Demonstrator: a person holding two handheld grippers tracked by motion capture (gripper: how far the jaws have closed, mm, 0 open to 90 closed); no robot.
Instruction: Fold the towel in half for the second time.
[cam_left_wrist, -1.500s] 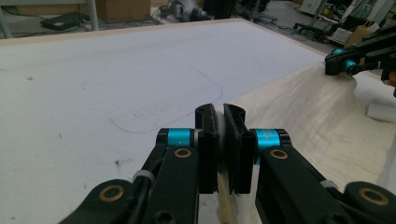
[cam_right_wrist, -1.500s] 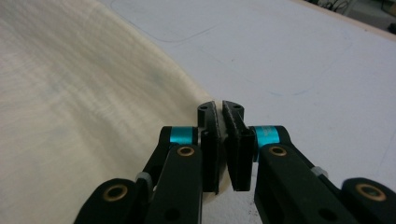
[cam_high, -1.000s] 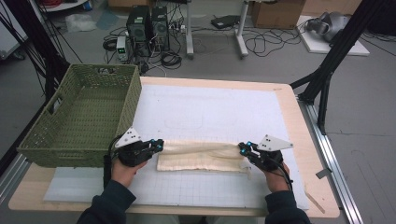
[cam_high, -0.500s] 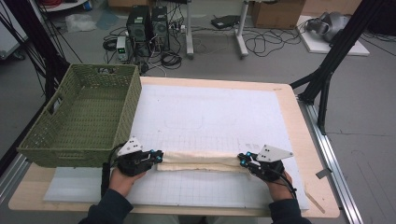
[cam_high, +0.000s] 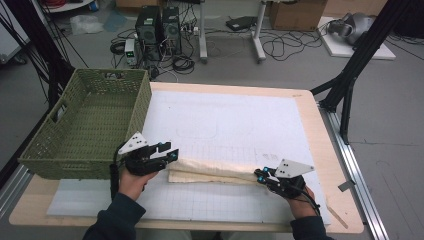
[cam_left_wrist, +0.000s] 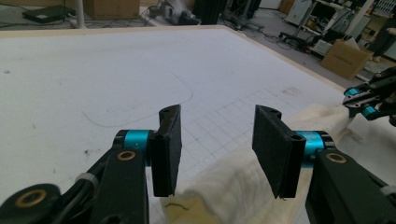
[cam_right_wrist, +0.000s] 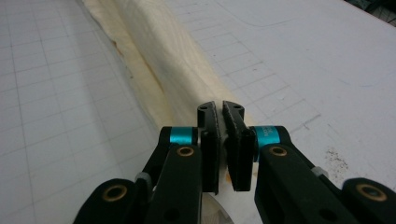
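High view: a cream cloth (cam_high: 215, 170), folded into a long narrow strip, lies across the near part of the white mat (cam_high: 225, 120) on the table (cam_high: 310, 105). The left gripper (cam_high: 170, 154) sits at the strip's left end, beside the near right corner of the green basket (cam_high: 85, 125). The right gripper (cam_high: 260, 175) is at the strip's right end, with the cloth running into its jaws.

Left gripper view: the left gripper (cam_left_wrist: 217, 135) has its jaws standing apart, and they have just been opening. The cloth (cam_left_wrist: 233, 186) lies below and between them, and neither pad presses on it. The right gripper (cam_left_wrist: 359, 100) appears farther off at the right edge, at the far end of the cloth.

Right gripper view: the right gripper (cam_right_wrist: 220, 140) has its jaws drawn nearly together, pinching a thin edge of the cloth (cam_right_wrist: 159, 60). The strip stretches away from the jaws toward the upper left over the gridded mat (cam_right_wrist: 56, 93).
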